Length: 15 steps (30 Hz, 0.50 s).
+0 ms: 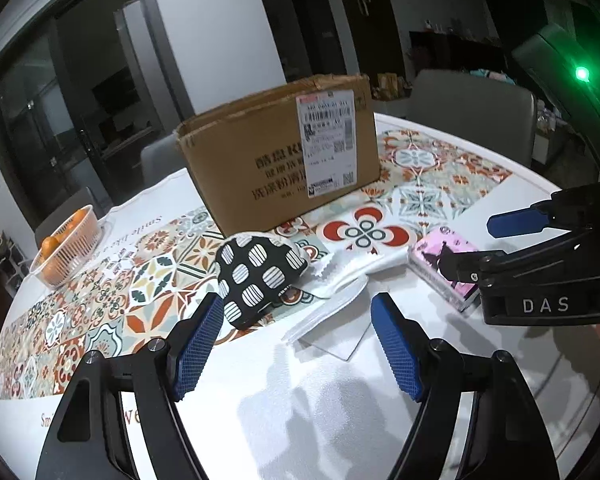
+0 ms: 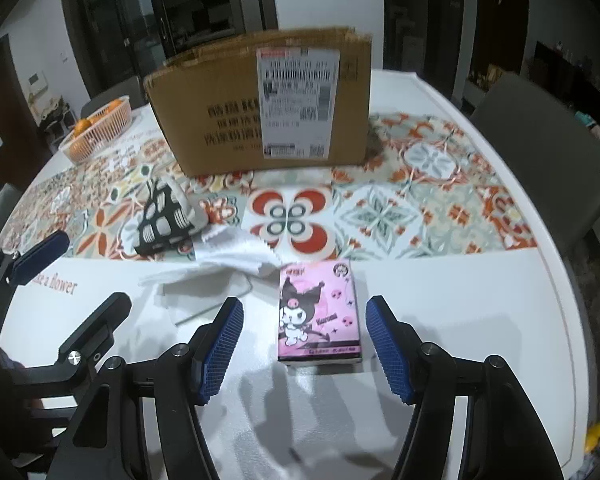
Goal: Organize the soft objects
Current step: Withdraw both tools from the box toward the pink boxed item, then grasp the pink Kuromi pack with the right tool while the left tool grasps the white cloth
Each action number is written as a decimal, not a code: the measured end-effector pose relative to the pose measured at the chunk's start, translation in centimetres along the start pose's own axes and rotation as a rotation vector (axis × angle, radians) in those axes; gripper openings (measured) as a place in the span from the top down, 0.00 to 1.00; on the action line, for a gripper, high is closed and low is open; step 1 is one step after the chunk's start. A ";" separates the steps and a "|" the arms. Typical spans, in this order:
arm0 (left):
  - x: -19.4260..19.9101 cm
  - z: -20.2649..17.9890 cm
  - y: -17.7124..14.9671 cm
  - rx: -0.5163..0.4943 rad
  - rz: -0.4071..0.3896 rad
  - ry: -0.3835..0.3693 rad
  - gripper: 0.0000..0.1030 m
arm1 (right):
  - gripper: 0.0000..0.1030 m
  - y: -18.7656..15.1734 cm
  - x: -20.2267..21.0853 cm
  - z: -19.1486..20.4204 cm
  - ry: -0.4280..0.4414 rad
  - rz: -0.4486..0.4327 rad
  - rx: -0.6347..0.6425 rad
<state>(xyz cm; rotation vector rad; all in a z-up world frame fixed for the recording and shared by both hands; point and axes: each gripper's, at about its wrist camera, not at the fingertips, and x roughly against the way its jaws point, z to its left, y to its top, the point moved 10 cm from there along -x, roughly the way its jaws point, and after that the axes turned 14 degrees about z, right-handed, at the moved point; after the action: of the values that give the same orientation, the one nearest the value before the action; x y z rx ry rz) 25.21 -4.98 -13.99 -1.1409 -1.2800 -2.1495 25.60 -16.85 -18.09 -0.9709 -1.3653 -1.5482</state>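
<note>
A black pouch with white striped dots (image 1: 256, 276) lies on the table just beyond my open left gripper (image 1: 298, 344); it also shows in the right wrist view (image 2: 164, 220). A white cloth (image 1: 340, 276) and a clear plastic sleeve (image 1: 332, 332) lie between the left fingers; the cloth shows from the right too (image 2: 228, 256). A pink cartoon tissue pack (image 2: 319, 312) lies flat between the fingers of my open right gripper (image 2: 304, 346), untouched; it shows in the left view (image 1: 444, 264). The right gripper (image 1: 540, 248) appears at the left view's right edge.
An open cardboard box (image 1: 284, 148) with a shipping label stands at the middle back of the table (image 2: 440, 320), on a patterned runner (image 2: 420, 208). An orange basket of oranges (image 1: 66, 248) sits at the far left. Grey chairs (image 2: 548, 152) surround the table.
</note>
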 end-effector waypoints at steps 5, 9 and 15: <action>-2.0 -0.4 -0.2 -0.033 0.027 -0.005 0.27 | 0.37 -0.2 -1.5 -0.5 -0.027 0.031 -0.008; -3.5 -0.9 -0.2 -0.045 0.047 -0.023 0.27 | 0.37 -0.3 -2.4 -0.7 -0.038 0.049 -0.004; -5.6 -1.4 -0.3 -0.043 0.081 -0.049 0.27 | 0.37 -0.3 -3.6 -1.0 -0.048 0.074 -0.006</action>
<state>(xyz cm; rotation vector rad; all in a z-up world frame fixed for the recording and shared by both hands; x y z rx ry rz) 27.74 -6.40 -19.03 -1.2481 -1.1927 -2.1119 26.56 -17.49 -21.60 -1.0568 -1.3443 -1.4829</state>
